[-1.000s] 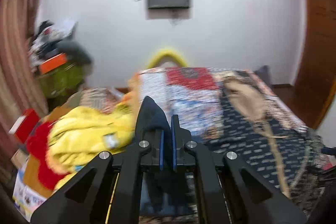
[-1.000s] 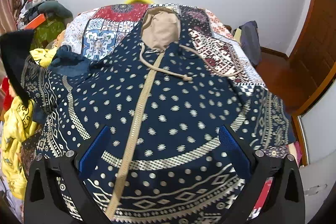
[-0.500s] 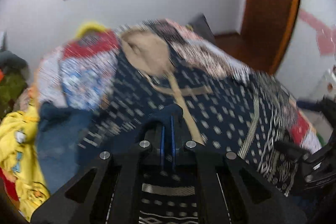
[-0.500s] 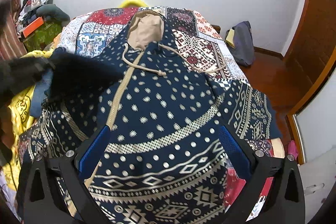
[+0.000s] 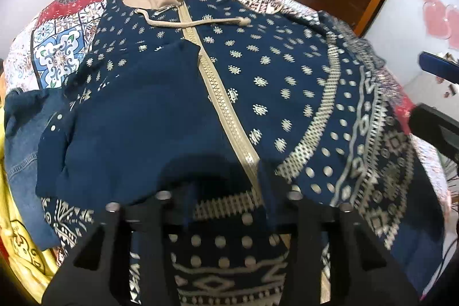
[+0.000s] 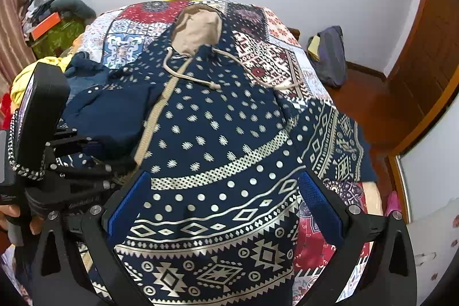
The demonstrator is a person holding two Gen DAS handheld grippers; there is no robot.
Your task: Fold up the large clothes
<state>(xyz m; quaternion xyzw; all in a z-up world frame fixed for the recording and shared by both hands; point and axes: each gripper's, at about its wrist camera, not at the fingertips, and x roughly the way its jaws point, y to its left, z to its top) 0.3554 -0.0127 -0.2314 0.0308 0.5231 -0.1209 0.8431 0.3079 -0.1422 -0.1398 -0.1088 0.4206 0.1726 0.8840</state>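
Over the hoodie, left gripper jaws just opened, fingertips blurred, right gripper wide, empty.

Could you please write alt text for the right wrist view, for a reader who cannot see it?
A navy patterned hoodie lies spread front-up on a patchwork bedspread, its left sleeve folded across the chest. The open right gripper hovers above the hem; the left gripper sits by the sleeve.
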